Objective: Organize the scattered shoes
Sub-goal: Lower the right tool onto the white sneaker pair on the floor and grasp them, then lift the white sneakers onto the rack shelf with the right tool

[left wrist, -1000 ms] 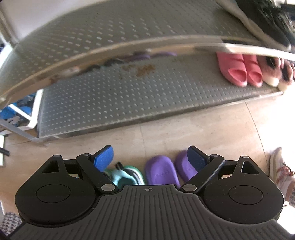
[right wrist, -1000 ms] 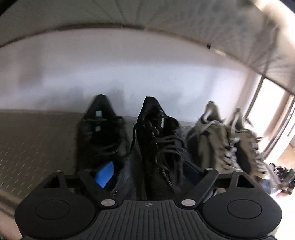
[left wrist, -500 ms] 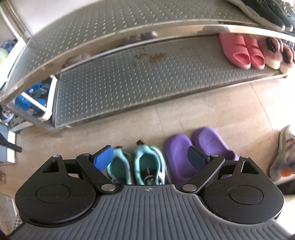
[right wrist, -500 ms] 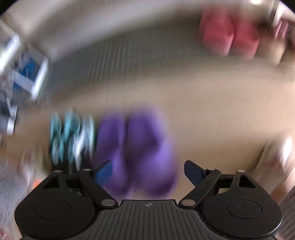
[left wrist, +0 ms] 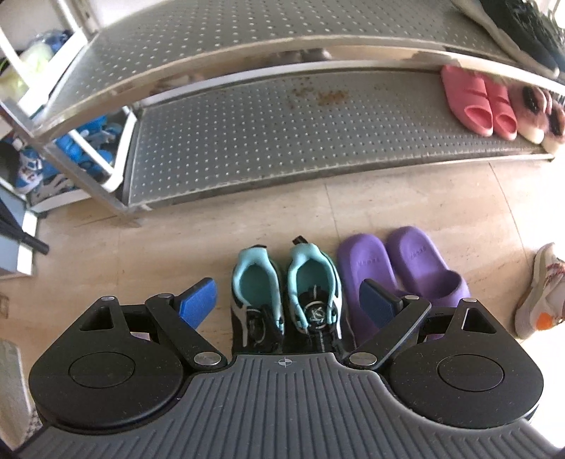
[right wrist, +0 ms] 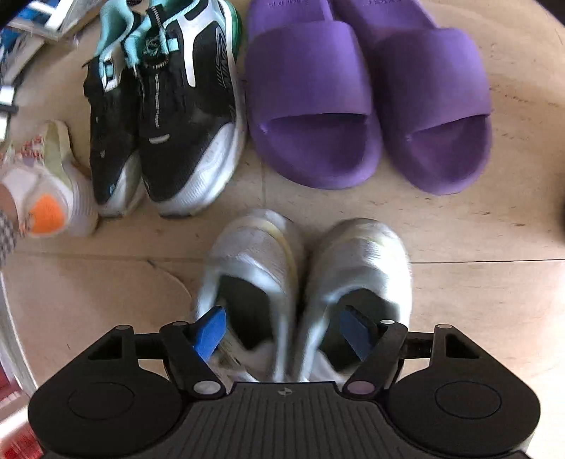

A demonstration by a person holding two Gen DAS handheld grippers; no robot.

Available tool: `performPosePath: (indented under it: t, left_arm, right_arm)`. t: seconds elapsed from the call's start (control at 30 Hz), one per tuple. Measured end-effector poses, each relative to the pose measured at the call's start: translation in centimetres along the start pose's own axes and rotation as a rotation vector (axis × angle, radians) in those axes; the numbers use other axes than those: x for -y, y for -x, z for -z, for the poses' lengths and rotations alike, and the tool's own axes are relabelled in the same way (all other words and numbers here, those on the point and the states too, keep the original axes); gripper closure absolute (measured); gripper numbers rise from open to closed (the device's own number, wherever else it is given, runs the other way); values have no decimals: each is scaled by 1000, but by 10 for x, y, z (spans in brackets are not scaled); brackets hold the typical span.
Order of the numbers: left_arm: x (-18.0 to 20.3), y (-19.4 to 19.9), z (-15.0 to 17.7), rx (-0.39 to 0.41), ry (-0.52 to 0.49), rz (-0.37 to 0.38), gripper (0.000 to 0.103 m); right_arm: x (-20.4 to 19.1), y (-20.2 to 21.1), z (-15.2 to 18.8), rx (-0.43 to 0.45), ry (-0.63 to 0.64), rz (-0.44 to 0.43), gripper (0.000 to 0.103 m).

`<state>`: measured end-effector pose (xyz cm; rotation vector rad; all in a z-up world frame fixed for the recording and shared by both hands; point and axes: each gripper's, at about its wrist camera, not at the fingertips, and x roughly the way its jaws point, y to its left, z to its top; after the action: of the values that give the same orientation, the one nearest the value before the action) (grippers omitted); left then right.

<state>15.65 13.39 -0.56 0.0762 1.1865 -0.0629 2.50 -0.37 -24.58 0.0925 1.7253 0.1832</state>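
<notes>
Your left gripper [left wrist: 286, 303] hangs above the tile floor [left wrist: 247, 219] with its blue pads spread wide and nothing between them. Below it, a pair of black and teal sneakers [left wrist: 286, 300] stands side by side, heels toward the metal shoe rack [left wrist: 282, 134]. Just to their right sits a pair of purple slippers [left wrist: 399, 268], also side by side; one blue pad overlaps the nearer slipper in the view, but you cannot tell whether it touches it. On the rack's lower shelf, at the right end, a pair of pink slippers [left wrist: 476, 102] lies beside fuzzy slippers [left wrist: 540, 116]. Dark shoes [left wrist: 522, 31] rest on the upper shelf at the far right. A white sneaker with an orange patch [left wrist: 540, 293] sits at the right edge of the floor, well apart from the purple pair.

Your right gripper [right wrist: 286, 330] is also spread wide. A pair of white sneakers [right wrist: 303, 279] stands close together on the floor right under it, openings facing you. Its blue fingers [right wrist: 210, 332] sit over the openings, one over each shoe; the blur keeps you from telling whether they touch the fabric. Past the white pair, the black and teal sneakers stand at the left and the purple slippers at the right, toes pointing toward you. The sneaker with the orange patch lies at the far left.
</notes>
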Motion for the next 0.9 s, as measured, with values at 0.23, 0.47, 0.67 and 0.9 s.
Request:
performPosePath:
  t: [0.23,0.47,0.67,0.9]
  left_arm:
    - [-1,1,-12,4,14,9,11]
    - [6,31,-37,101,5,21,11]
    - [-10,77,-30,243,52,-39,11]
    - [-7,92,-59,274,49,-84,10]
  right_arm:
    - [-3,-27,0,46,82,132,63]
    - [-18,69,27,119,404,6,78]
    - [4,206,17,410,337,-10,79]
    - [31,350,-46,807,267,22,79]
